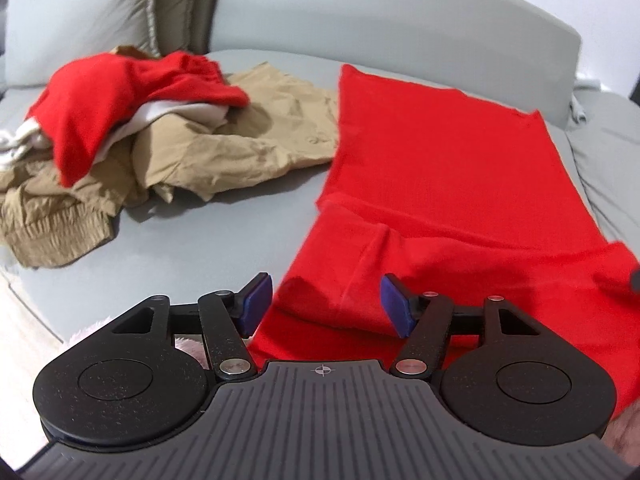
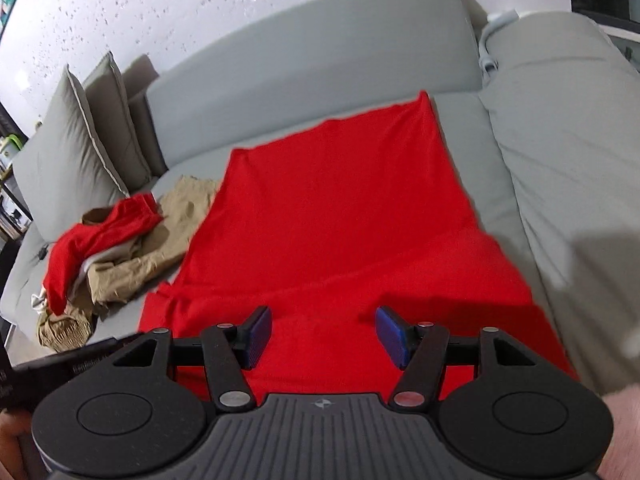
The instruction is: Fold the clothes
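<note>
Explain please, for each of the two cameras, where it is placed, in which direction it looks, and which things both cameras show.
Left wrist: sits on the left gripper, looking forward and down along its open blue pads at the spread red garment; the clothes pile lies left.
Right wrist: sits on the right gripper, open above the same red garment, facing the sofa backrest; a bit of hand shows at lower right.
Shared: red garment, clothes pile, grey sofa.
</note>
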### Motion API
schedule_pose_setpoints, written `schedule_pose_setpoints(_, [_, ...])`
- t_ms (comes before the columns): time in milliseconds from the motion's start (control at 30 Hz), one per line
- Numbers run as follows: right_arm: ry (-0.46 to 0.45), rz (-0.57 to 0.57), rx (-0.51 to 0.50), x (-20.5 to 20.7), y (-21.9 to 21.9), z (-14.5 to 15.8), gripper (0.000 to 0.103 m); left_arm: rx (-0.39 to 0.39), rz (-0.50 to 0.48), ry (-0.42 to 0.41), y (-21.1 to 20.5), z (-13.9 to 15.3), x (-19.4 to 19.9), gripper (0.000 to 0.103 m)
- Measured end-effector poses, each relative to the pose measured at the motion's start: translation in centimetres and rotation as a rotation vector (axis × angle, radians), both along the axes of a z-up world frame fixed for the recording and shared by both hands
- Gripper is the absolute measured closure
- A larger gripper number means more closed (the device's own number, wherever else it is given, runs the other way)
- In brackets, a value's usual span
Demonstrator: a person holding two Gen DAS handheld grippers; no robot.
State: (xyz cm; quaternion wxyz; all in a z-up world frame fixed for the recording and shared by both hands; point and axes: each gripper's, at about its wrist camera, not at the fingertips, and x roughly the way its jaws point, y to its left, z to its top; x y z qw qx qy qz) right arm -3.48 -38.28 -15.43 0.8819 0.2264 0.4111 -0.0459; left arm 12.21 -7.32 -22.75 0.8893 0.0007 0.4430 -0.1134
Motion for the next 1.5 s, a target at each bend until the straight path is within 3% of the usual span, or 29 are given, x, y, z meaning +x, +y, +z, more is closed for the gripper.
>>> schedule_pose_setpoints(233, [0.010,-0.083,-0.064,-1.6,-1.5,0.4,0.044,-0.035,-0.039,-0.003,-0.1,0.4,0.0,0.040])
schedule_pose_setpoints(267, [0.008,-0.104,-0.080,-1.6,-2.0,0.4,0.058,-0.049,-0.058,-0.001,-0.2,0.6,-0.1,0.043])
schedule_pose_setpoints(300, [0.006,-0.124,-0.096,-1.7,-2.4,0.5,0.085,-0.064,-0.077,0.002,-0.2,0.7,-0.2,0.049])
schedule_pose_setpoints(333, [0.019,-0.153,-0.120,-1.7,-3.2,0.5,0.098,-0.069,-0.090,0.006,-0.3,0.9,-0.2,0.053])
schedule_pose_setpoints(367, [0.034,-0.178,-0.137,-1.7,-3.9,0.5,0.101,-0.070,-0.100,0.009,-0.3,1.1,-0.3,0.060])
schedule_pose_setpoints(567, [0.069,-0.247,-0.148,-1.2,-6.6,-0.6,0.100,-0.063,-0.132,0.019,-1.4,1.3,0.7,0.064])
schedule_pose_setpoints(700, [0.076,-0.170,-0.160,1.3,-6.1,-1.9,0.099,-0.011,-0.169,-0.002,-3.3,0.6,2.3,0.063])
schedule_pose_setpoints(833, [0.102,-0.084,-0.200,4.4,-4.8,-3.5,0.099,0.098,-0.182,0.016,-4.9,-1.8,4.5,0.067])
schedule_pose_setpoints(967, [0.193,-0.017,-0.336,5.5,-4.2,-6.4,0.103,0.127,-0.171,0.052,-4.6,-3.6,5.6,0.068])
schedule_pose_setpoints(1033, [0.185,-0.032,-0.330,5.0,-4.4,-6.2,0.103,0.139,-0.174,0.049,-4.7,-3.5,5.6,0.068])
schedule_pose_setpoints(1200, [0.168,-0.088,-0.281,3.6,-5.5,-4.1,0.103,0.084,-0.172,0.073,-3.5,-3.3,5.8,0.067])
schedule_pose_setpoints(1300, [0.144,-0.100,-0.245,2.1,-6.3,-2.0,0.087,0.062,-0.152,0.085,-3.1,-1.6,5.2,0.068])
schedule_pose_setpoints(1433, [0.162,-0.041,-0.279,1.0,-5.0,-0.6,0.087,-0.018,-0.203,0.069,-3.8,0.8,2.4,0.065])
schedule_pose_setpoints(1500, [0.181,-0.019,-0.303,0.8,-4.0,-1.0,0.088,0.051,-0.256,0.043,-5.1,0.5,0.9,0.064])
